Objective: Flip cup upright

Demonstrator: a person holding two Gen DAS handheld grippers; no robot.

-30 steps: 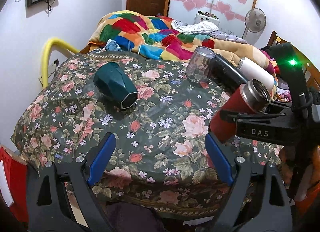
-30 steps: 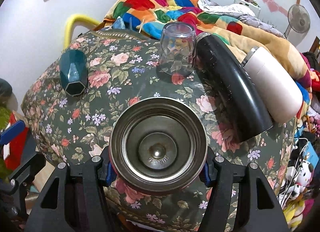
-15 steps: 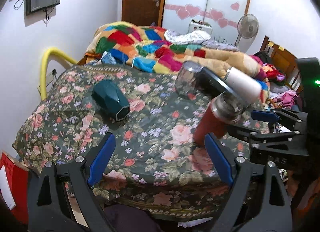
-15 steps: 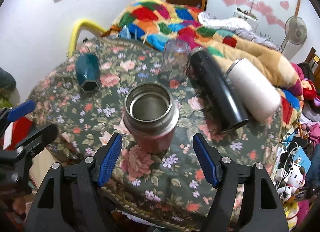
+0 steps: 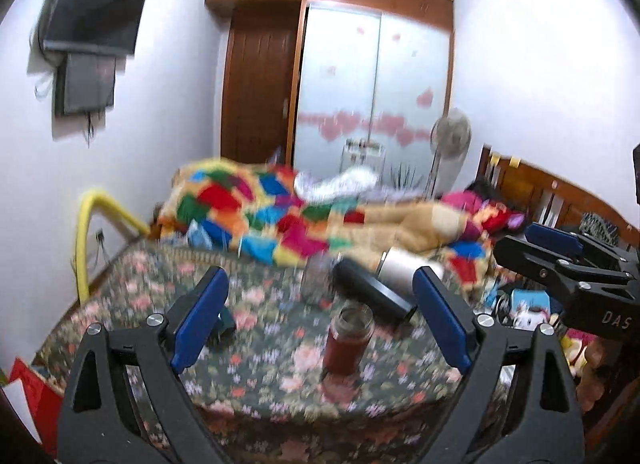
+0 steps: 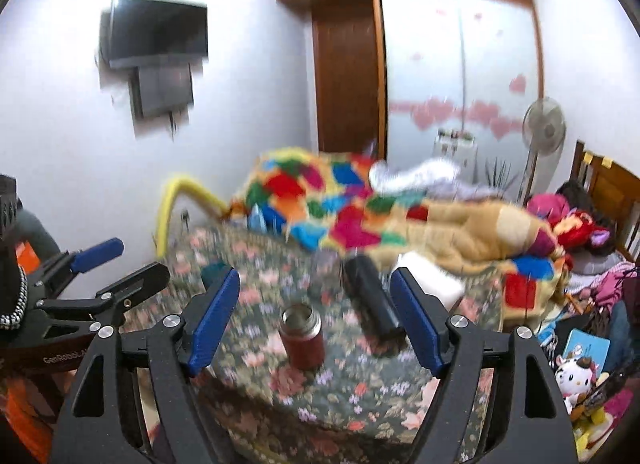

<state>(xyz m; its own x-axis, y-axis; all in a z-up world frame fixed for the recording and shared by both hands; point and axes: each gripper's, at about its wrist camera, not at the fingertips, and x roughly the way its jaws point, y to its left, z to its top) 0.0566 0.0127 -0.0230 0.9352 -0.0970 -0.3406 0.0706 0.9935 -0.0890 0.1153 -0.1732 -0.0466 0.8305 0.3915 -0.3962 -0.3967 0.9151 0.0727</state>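
A red cup with a steel rim (image 5: pixel 347 340) stands upright, mouth up, on the floral tablecloth (image 5: pixel 260 368); it also shows in the right wrist view (image 6: pixel 302 335). My left gripper (image 5: pixel 320 324) is open and empty, held back from the cup. My right gripper (image 6: pixel 314 324) is open and empty, also back from the cup. The right gripper shows at the right edge of the left wrist view (image 5: pixel 560 260). Both views are blurred.
A black flask (image 6: pixel 370 300) and a white flask (image 6: pixel 432 284) lie on the table's far right. A clear glass (image 5: pixel 316 280) stands behind the cup. A teal cup (image 5: pixel 224 322) lies at the left, partly behind my left finger. A bed with a patchwork quilt (image 5: pixel 280 216) is behind.
Both grippers have pulled back and tilted up from the table. The red cup stays standing upright, now farther from both grippers.
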